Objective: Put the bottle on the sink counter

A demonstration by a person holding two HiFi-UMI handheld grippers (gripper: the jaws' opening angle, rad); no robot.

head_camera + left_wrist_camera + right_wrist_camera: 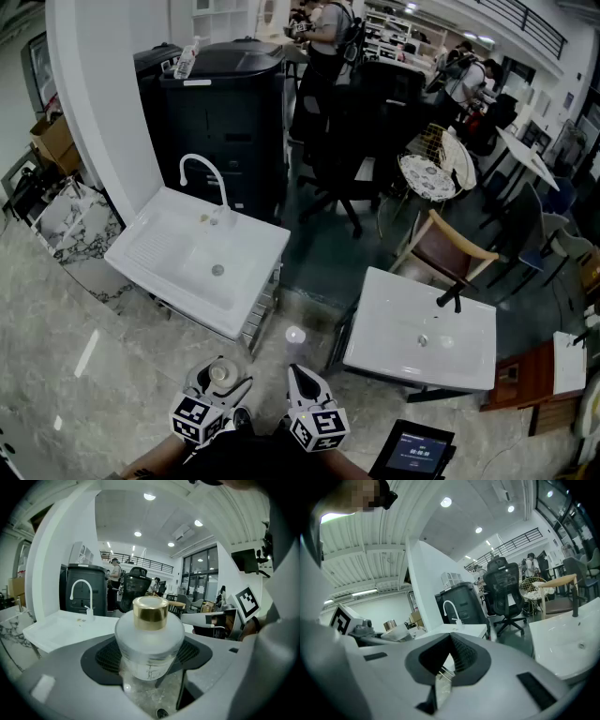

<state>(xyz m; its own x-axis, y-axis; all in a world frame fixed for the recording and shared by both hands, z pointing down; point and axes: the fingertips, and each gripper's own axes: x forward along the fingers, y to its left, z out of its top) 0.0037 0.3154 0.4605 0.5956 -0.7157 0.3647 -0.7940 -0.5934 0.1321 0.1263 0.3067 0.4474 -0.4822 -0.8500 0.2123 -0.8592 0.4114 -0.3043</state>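
Left gripper (150,654) clamps the bottle (149,634) (gold cap, upright).

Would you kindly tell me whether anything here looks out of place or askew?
Little stands out. A spray bottle appears to lie tilted on top of the black bin, rather than upright. The gold-capped bottle sits upright between the left gripper's jaws; nothing looks spilled.

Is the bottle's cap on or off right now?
On. The gold cap sits atop the frosted bottle, upright in the left tool.
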